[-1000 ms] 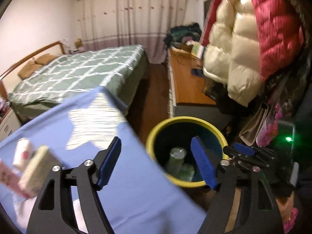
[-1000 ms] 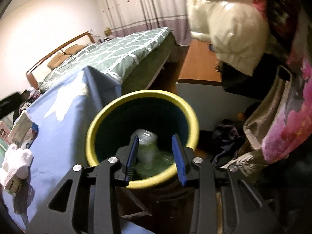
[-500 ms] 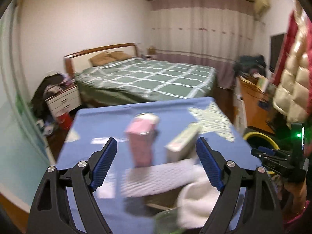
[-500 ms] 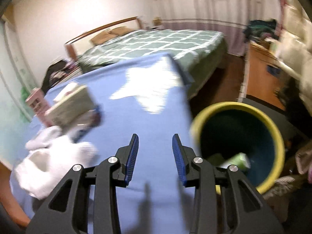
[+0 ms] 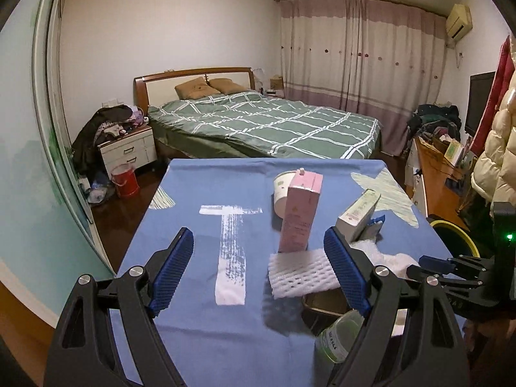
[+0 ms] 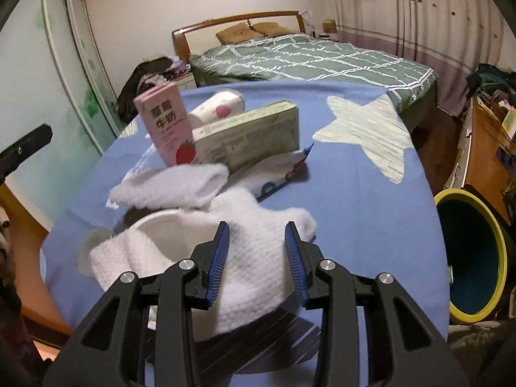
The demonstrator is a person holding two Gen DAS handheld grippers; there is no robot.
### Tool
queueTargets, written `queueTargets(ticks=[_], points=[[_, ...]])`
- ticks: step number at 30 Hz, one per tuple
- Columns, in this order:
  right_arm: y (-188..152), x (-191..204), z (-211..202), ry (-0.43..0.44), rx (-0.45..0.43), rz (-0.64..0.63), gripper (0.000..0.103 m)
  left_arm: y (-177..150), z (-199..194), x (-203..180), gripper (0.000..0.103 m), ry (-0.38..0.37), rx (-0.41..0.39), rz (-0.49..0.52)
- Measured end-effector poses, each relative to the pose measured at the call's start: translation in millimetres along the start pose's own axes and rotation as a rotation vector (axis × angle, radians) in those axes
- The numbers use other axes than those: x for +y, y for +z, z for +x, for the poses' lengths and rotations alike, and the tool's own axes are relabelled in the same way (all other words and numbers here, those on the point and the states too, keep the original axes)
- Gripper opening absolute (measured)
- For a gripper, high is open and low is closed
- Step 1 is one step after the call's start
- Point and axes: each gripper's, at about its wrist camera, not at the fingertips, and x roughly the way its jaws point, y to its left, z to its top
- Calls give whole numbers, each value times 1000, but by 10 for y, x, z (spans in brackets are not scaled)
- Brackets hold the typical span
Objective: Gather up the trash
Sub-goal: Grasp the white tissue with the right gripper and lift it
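Trash lies on a blue tablecloth (image 5: 200, 251). A pink strawberry milk carton (image 5: 300, 213) (image 6: 166, 122) stands upright, with a white paper cup (image 5: 283, 190) (image 6: 219, 106) behind it and a pale green box (image 5: 359, 209) (image 6: 254, 135) beside it. A white foam net sleeve (image 5: 300, 272) (image 6: 174, 183) lies near a white cloth (image 6: 254, 258). My left gripper (image 5: 258, 274) is open and empty above the table. My right gripper (image 6: 257, 261) is open and empty just over the white cloth. The yellow-rimmed bin (image 6: 467, 254) (image 5: 451, 235) stands on the floor to the right.
A clear plastic cup (image 5: 338, 338) and a dark tray (image 5: 325, 306) sit at the table's near edge. A blue-edged wrapper (image 6: 290, 171) lies beside the box. A bed (image 5: 267, 122) is beyond the table, a wooden dresser (image 5: 435, 174) and hanging coats on the right.
Both grippers have swung left from above the bin to over the table. The trash items now sit in front of them; the bin has shifted to the right edge of both views.
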Motion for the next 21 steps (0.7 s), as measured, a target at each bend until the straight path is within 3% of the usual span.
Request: queueTargets(ticks=[2,4,7,21], points=[[-10,73,18,-11,-2,-14,26,-34,7,-31,82,-9,2,3],[-14,95,-8,-7,-1,-13,10,-42,14,-81,82,-16,4,4],[-3,105,-75,2,-17,-16,5,-66,6,-107,82,-22,4,8],[349,71,-698,66,-192,18,4,-80,30,-145,83,-45,5,21]])
